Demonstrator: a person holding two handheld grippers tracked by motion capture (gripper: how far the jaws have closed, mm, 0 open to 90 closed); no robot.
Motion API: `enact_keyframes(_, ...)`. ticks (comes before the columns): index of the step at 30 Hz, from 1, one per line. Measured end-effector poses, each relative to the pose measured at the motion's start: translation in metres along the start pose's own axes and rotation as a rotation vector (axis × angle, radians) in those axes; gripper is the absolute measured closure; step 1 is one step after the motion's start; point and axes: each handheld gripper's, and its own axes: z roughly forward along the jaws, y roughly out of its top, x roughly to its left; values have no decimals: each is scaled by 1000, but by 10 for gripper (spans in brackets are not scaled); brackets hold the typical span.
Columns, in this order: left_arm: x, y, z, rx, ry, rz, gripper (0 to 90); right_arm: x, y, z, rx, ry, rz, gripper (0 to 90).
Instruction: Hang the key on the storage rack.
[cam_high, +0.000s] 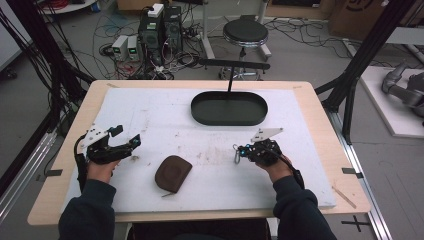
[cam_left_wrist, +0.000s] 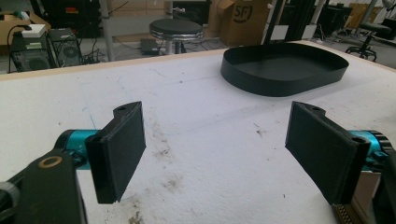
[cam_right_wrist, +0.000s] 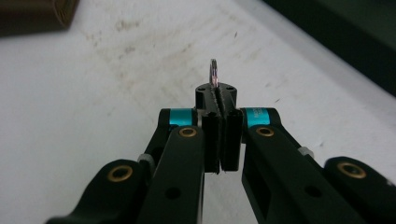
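Observation:
My right gripper (cam_high: 242, 150) is shut on a small metal ring (cam_high: 236, 154), right of the board's middle. In the right gripper view the ring (cam_right_wrist: 214, 72) stands edge-on out of the closed jaws of this gripper (cam_right_wrist: 215, 95). A brown pouch (cam_high: 172, 173) lies flat near the front, between both hands; its blurred corner (cam_right_wrist: 32, 16) is at top left in that view. My left gripper (cam_high: 127, 136) hovers open at the left with nothing between its pads (cam_left_wrist: 119, 144). Seen from its own camera, the left gripper (cam_left_wrist: 215, 123) faces bare stained board.
A black oval tray (cam_high: 200, 117) sits at the back centre of the white board (cam_high: 150, 107), and its wall (cam_left_wrist: 280, 84) is empty-looking from the left gripper. A black post with a crossbar (cam_high: 234, 64) rises behind it. A stool (cam_high: 245, 32) and computers stand beyond the table.

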Motion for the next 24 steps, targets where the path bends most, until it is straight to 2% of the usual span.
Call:
enact_keyframes(1,0,0,0,1,0,0,199,0,0,0,0,0,0,900)
enact_keyframes(3,0,0,0,0,1,2,199,-2,2,-5,-29,-11,14,900)
enact_keyframes(4,0,0,0,0,1,2,199,-4,5,-10,-58,-32,15,900)
enact_keyframes(6,0,0,0,-1,0,4,199,-5,6,-12,-71,-35,22,900)
enact_keyframes(8,0,0,0,0,0,2,199,-13,11,-21,-108,-65,28,900)
enact_keyframes(10,-1,0,0,0,-1,2,199,-15,12,-23,-116,-72,34,900)
enact_keyframes(16,0,0,0,-3,-2,4,199,-41,30,-33,-187,-125,83,900)
enact_keyframes(17,0,0,0,-2,-3,2,199,-49,36,-34,-207,-139,89,900)
enact_keyframes(20,-1,0,0,-4,-7,4,199,-64,49,-37,-223,-163,91,900)
enact_keyframes(21,-1,0,0,-3,-7,6,199,-64,49,-37,-223,-163,91,900)
enact_keyframes(22,-1,0,0,-2,-7,7,199,-74,59,-38,-233,-184,85,900)
enact_keyframes(24,-1,0,0,-1,-7,10,199,-79,63,-38,-241,-189,91,900)
